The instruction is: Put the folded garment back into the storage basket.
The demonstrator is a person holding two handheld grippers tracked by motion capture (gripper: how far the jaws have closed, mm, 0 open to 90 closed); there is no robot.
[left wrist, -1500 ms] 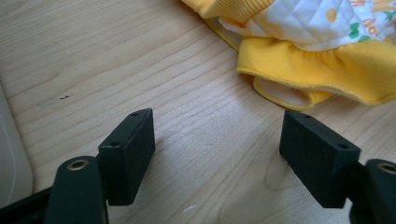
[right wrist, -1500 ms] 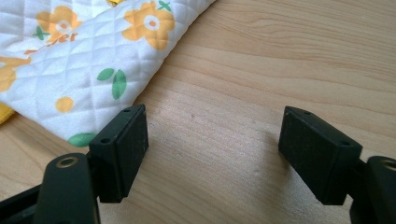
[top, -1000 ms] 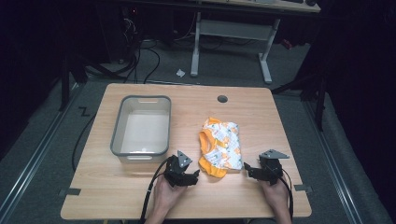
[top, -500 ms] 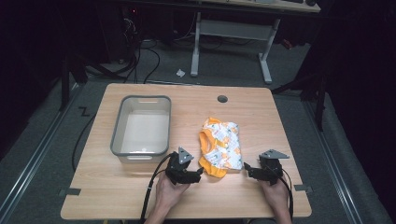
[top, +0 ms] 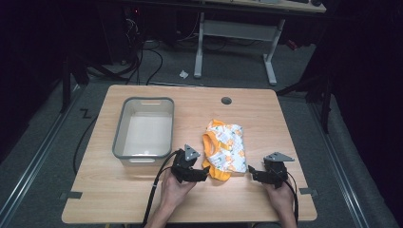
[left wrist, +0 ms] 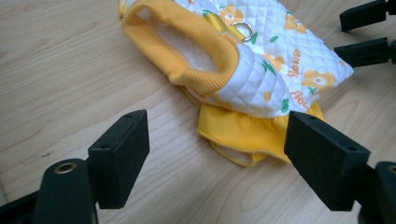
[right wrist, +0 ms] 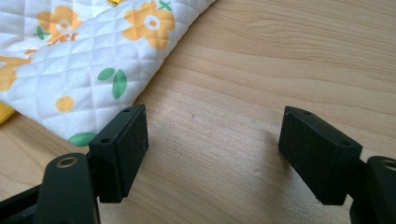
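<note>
A grey tub sits at nine o'clock on the table. At six o'clock from its near right corner the left gripper has its jaws wide apart, gripping nothing, at the yellow hem of the small quilted flowered garment. That garment lies flat at the table's centre. At its four o'clock, the right gripper is also spread wide and empty, just beside the white edge.
</note>
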